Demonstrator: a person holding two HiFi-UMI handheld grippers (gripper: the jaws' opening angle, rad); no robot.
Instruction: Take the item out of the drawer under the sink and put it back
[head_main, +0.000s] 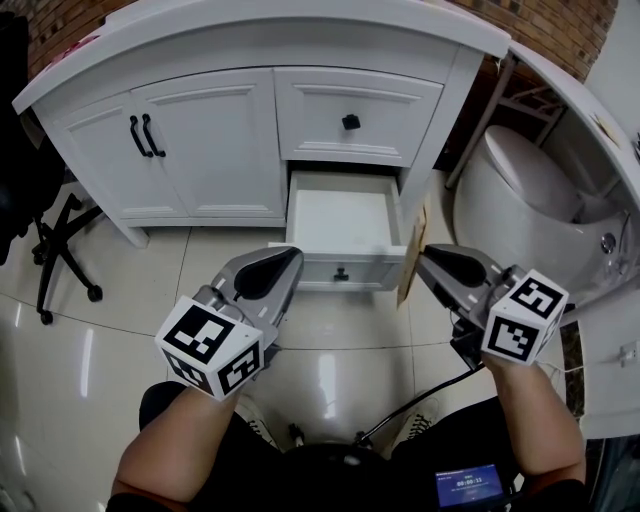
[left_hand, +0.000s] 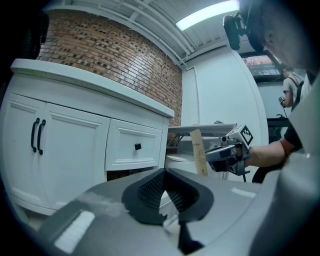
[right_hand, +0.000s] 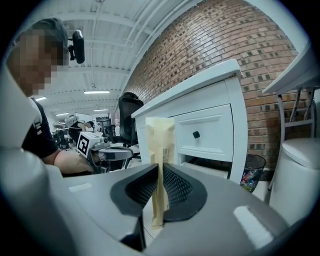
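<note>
Pinching the beige packet (right_hand: 160, 145) upright beside the open drawer (head_main: 340, 215), the right gripper (head_main: 424, 258) seems past the take-out and must next lower it back inside, while the left gripper (left_hand: 164, 172) hangs shut, empty.

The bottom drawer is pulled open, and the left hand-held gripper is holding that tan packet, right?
Not quite: the right hand-held gripper holds the tan packet, as the right gripper view shows; the left hand-held gripper is shut, empty. The bottom drawer is indeed open.
</note>
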